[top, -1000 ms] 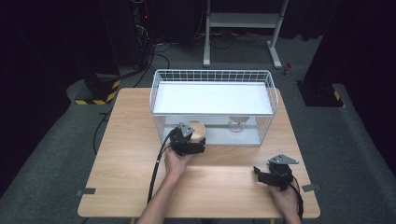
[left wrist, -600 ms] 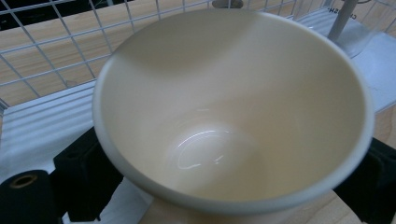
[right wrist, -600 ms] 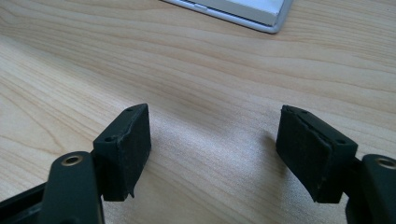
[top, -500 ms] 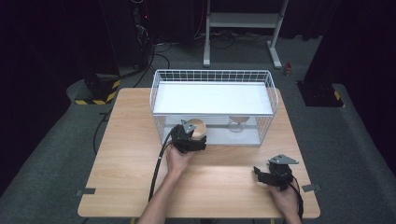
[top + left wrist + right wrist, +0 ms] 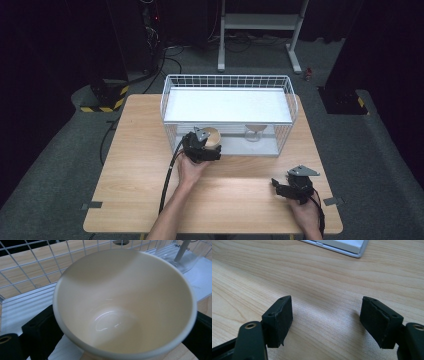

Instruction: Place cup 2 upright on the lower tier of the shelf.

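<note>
We see our left gripper at the front opening of the white wire rack, which stands on the far half of the wooden table. A cream bowl sits between its jaws, on the lower grey shelf at the left end of the front edge. The jaws have just been opening; in the left gripper view they stand on either side of the bowl, but we cannot tell whether the pads press on its wall. The bowl is upright and empty.

Farther right on the same shelf stands a clear stemmed glass, well apart from the bowl. The white upper shelf roofs over both, so the room above the bowl is low.

Our right gripper rests near the front right corner of the table, jaws partly apart with nothing between them, only bare wood beneath. The front half of the table between the two hands lies open.
</note>
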Demonstrator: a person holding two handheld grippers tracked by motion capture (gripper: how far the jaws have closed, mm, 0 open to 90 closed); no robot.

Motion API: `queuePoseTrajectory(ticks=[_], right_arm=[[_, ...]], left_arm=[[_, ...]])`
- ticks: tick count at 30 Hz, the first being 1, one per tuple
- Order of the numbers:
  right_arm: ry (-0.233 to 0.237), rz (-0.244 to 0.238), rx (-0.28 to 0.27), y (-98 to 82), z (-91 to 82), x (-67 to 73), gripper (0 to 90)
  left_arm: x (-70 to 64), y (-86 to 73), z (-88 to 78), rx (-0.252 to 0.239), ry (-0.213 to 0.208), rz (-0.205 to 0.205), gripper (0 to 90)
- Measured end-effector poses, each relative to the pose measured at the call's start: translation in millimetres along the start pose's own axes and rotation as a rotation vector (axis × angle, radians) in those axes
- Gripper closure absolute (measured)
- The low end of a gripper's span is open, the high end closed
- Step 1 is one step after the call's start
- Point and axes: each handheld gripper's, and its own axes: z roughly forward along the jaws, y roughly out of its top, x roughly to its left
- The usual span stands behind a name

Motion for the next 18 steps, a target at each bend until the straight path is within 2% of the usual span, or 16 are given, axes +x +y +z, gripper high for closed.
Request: queuePoseTrajectory(ticks=[7, 11, 18], right_arm=[[-0.001, 0.000, 0.000, 0.0, 0.0, 0.0, 26.3], [0.000, -0.001, 0.000, 0.0, 0.1, -0.1, 26.3], [0.000, 0.000, 0.000, 0.0, 0.0, 0.0, 26.3]], left_arm=[[0.5, -0.2, -4.9, -0.006, -0.006, -0.003, 3.6], [2.5, -1.3, -8.7, 0.001, 0.007, 0.013, 3.9], [4.4, -4.7, -14.6, -0.008, -0.004, 0.002, 4.4]])
